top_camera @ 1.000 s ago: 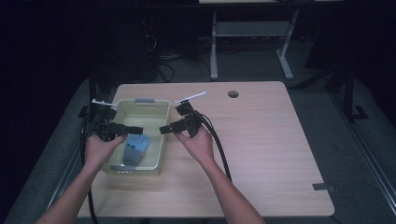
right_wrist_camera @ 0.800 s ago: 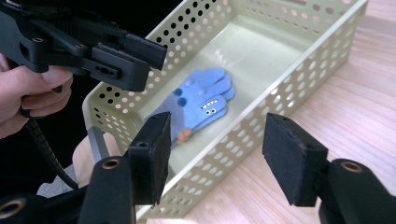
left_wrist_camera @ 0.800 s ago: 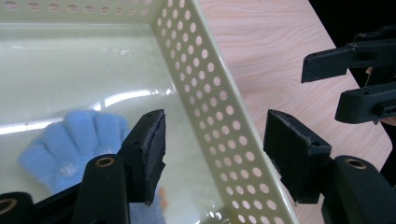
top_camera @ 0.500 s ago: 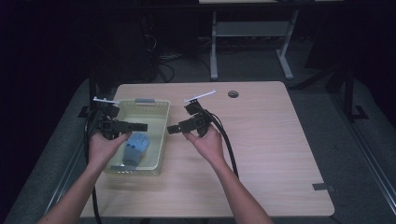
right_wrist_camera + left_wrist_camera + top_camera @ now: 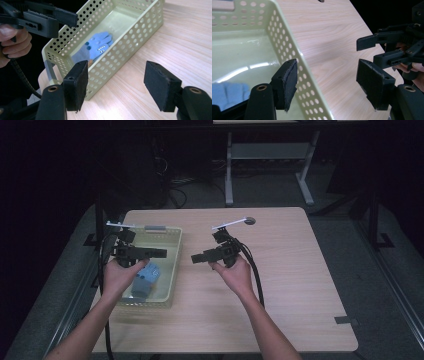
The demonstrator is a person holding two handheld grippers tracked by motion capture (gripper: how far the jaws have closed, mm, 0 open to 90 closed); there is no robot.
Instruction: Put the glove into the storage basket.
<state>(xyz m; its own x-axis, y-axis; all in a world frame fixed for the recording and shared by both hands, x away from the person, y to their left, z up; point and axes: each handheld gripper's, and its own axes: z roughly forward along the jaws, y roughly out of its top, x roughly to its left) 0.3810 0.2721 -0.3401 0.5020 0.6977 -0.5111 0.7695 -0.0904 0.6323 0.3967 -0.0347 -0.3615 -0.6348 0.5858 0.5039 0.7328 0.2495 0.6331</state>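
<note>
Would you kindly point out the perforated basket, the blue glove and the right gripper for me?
perforated basket (image 5: 130,47): right gripper view, on its long side wall.
blue glove (image 5: 98,46): right gripper view, on the palm.
right gripper (image 5: 199,258): high view, at the tips of its open jaws.

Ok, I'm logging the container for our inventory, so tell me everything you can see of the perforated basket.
The basket is a pale green rectangular tray, plastic by its look, with round holes across its walls and a smooth glossy floor. A grey handle sits at each short end. It stands upright on the left part of the wooden table. Inside, near the person's end, lies a blue glove. The left gripper hovers above it, apparently not touching.
</note>
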